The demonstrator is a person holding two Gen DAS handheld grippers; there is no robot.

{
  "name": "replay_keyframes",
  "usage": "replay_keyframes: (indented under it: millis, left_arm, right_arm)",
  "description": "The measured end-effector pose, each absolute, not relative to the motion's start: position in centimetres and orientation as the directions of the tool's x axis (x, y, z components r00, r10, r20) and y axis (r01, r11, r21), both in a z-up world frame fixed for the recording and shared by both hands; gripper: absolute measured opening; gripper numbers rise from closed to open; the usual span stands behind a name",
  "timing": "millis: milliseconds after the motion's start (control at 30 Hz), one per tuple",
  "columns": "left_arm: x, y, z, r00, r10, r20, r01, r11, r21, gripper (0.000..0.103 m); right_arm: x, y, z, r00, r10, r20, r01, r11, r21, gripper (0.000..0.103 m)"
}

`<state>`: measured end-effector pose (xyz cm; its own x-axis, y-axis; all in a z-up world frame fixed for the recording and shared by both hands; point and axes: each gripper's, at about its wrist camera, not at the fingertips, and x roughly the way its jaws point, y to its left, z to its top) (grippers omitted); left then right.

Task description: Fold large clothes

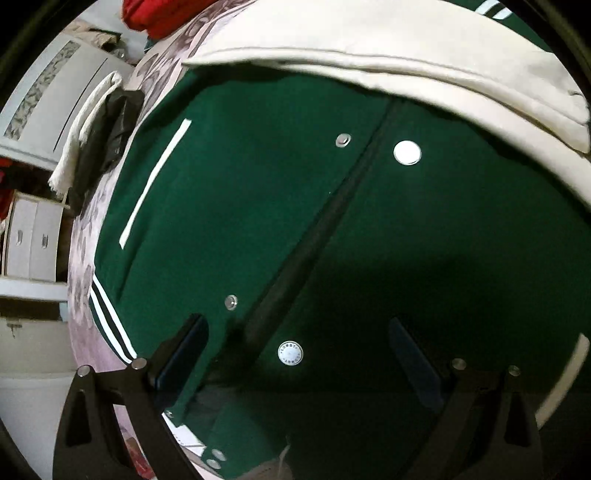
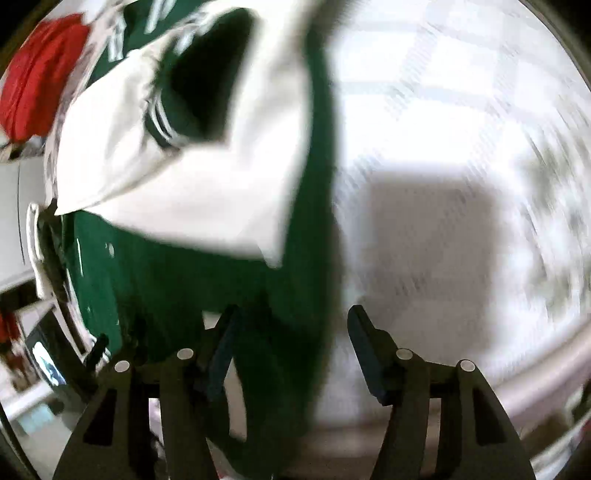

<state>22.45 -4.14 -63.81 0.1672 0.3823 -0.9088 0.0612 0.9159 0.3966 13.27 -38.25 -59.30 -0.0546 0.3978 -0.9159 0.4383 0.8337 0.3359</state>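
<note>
Green jacket [image 1: 258,206] with cream sleeve [image 1: 406,66] flat beneath left gripper [image 1: 299,347] and right gripper [image 2: 291,332], both spread, empty.

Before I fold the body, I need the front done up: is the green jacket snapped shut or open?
Open. The green jacket shows its front edges parted, with a bare snap stud apart from a white snap cap.

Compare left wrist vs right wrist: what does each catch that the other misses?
Left wrist only: the jacket's front placket with white snap buttons, a white pocket stripe, and a cabinet with drawers beside the bed.

Right wrist only, blurred: bare patterned bedspread beyond the jacket's edge, and a striped cuff on the folded sleeve.

Both: the green varsity jacket with a cream sleeve folded across it, a red item behind, and open tongs, left tongs and right tongs, nothing gripped.
</note>
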Motion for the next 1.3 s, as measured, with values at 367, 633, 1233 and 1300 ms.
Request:
replay_keyframes:
  millis: [367, 633, 1233, 1300]
  left_arm:
    - [22.7, -3.4, -64.1, 0.129, 0.393, -0.911, -0.018, 0.919, 0.394, 0.103]
    - [22.5, -4.4, -64.1, 0.128, 0.424, -0.897, -0.031, 0.905, 0.424, 0.103]
    - [14.2, -2.0, -61.3, -0.008, 0.548, -0.836, -0.266, 0.805, 0.53, 0.103]
    - [13.7, -1.4, -62.4, -0.038, 0.556, -0.83, -0.287, 0.79, 0.542, 0.103]
  right_arm:
    - [12.0, -41.6, -58.2, -0.059, 0.392, -0.918, 0.541, 0.785, 0.301, 0.032]
    - [11.6, -43.9, -58.4, -0.089, 0.305, -0.948, 0.423, 0.873, 0.242, 0.026]
    - [12.9, -45.9, -56.1, -0.158, 0.316, -0.936, 0.305, 0.917, 0.258, 0.034]
    - [13.3, -45.3, -55.1, -0.108, 0.294, -0.95, 0.276, 0.927, 0.255, 0.016]
